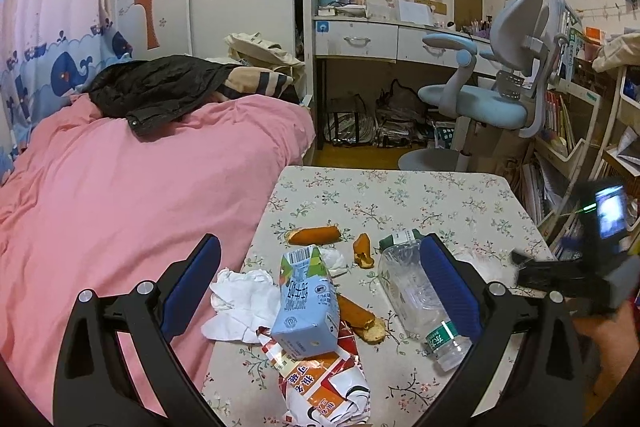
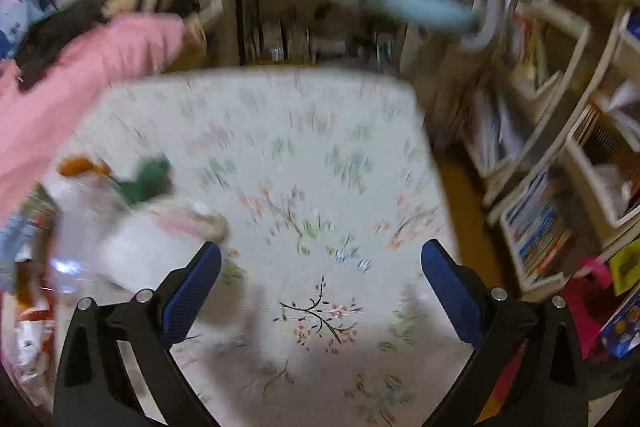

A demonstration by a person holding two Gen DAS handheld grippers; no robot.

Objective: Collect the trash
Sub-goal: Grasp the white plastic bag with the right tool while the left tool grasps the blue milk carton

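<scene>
Both tongs agape above table

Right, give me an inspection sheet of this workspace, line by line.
Surface: floral tablecloth table, far half bare.
Job's things: blue milk carton lying on a torn orange snack wrapper; clear plastic bottle on its side; crumpled tissue; orange peel pieces.
Clutter: nothing seen beyond the trash.
Grippers: left claw open, jaws either side of carton and bottle; right claw open over bare cloth, view blurred.
Cables: nothing seen.
Surroundings: pink bedding at table's left edge; blue desk chair; bookshelves on the right.
</scene>
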